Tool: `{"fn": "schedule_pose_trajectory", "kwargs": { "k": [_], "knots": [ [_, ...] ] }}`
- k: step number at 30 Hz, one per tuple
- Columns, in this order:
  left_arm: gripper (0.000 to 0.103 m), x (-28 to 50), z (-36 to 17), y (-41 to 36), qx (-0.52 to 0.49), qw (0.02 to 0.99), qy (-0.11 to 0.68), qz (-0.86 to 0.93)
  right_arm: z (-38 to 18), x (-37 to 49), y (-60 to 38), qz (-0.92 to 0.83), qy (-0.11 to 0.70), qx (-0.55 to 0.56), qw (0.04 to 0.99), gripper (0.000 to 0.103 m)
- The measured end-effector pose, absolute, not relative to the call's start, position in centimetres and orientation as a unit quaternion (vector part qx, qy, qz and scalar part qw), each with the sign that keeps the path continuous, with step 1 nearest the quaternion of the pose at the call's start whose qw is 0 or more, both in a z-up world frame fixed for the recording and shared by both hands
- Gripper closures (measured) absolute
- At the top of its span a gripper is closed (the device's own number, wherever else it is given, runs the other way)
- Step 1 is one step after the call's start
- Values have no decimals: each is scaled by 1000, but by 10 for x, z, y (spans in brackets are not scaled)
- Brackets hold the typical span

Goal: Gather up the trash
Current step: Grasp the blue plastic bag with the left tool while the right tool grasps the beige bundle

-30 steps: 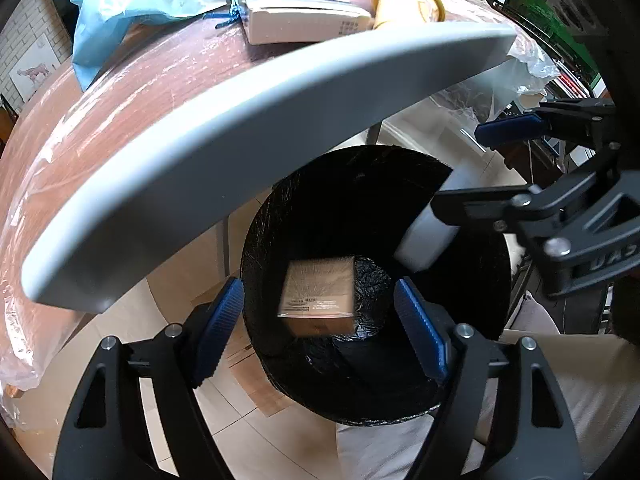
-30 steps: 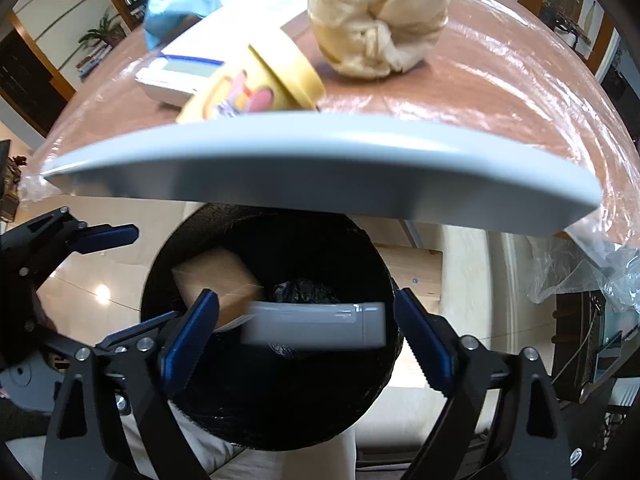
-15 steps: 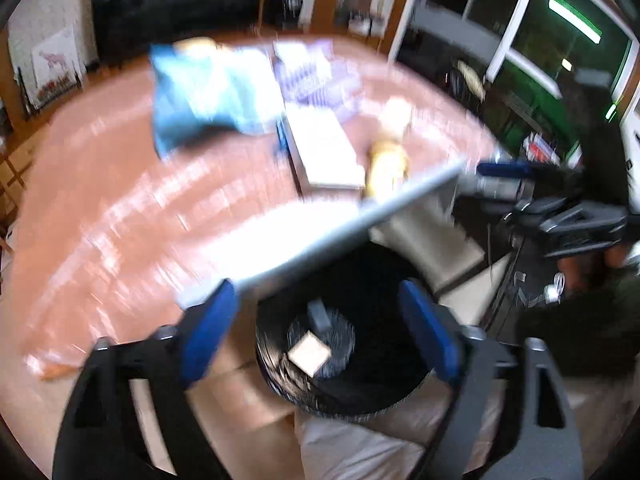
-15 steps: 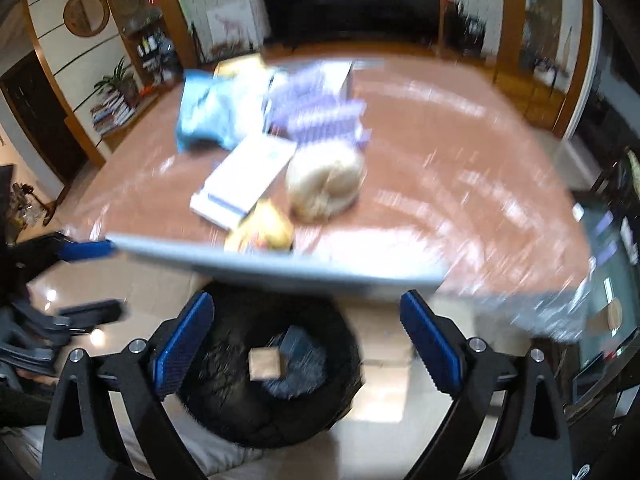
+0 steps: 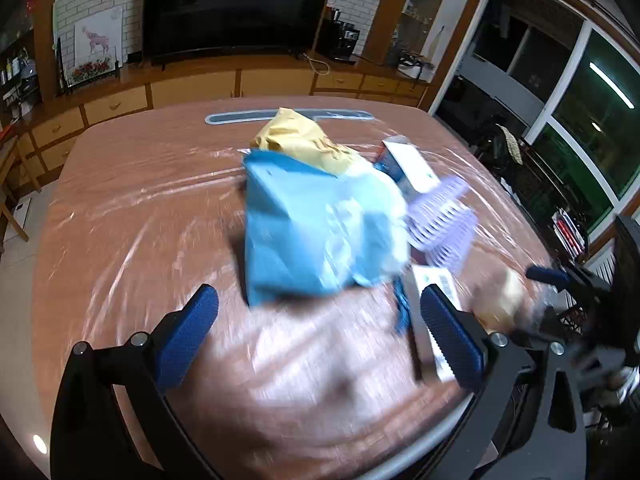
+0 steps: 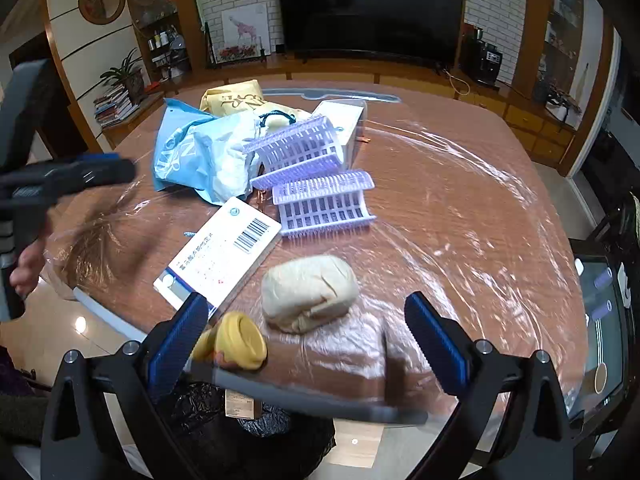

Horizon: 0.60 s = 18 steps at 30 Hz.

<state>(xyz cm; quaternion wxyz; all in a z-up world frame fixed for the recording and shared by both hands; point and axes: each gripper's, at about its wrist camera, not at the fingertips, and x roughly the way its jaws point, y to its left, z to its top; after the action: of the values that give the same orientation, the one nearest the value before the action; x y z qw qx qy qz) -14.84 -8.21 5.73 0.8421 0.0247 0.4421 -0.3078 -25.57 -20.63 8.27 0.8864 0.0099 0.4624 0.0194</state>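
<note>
Both grippers empty above the table, jaws opening

Left gripper [image 5: 318, 332] and right gripper [image 6: 306, 342] spread with nothing between them. The crumpled beige wad [image 6: 310, 309] sits at twelve o'clock from the right one, yellow cup [image 6: 240, 340] at nine, black bin [image 6: 248, 440] at six.

Dark television [image 6: 370, 12], giraffe picture [image 6: 244, 30], potted plant [image 6: 128, 74]

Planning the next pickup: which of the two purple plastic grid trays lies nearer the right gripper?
The flat purple grid tray beside the barcoded white box; the other purple tray lies farther back, tilted against the bags.
</note>
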Motion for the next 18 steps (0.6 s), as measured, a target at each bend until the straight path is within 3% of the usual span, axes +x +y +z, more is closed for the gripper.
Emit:
{"fn": "schedule_pose_trajectory", "kwargs": {
  "k": [13,16,18],
  "knots": [
    [2,-97,23,-111,-13,802,496,-333,65,-229,-214,41,483,62,872,6],
    [11,-96,19,-110,-11,800,495,-340,62,-230,-219,48,484,85,870,9],
    [27,-96,20,-113,-3,796,495,-348,62,-230,-219,53,484,87,869,20]
  ]
}}
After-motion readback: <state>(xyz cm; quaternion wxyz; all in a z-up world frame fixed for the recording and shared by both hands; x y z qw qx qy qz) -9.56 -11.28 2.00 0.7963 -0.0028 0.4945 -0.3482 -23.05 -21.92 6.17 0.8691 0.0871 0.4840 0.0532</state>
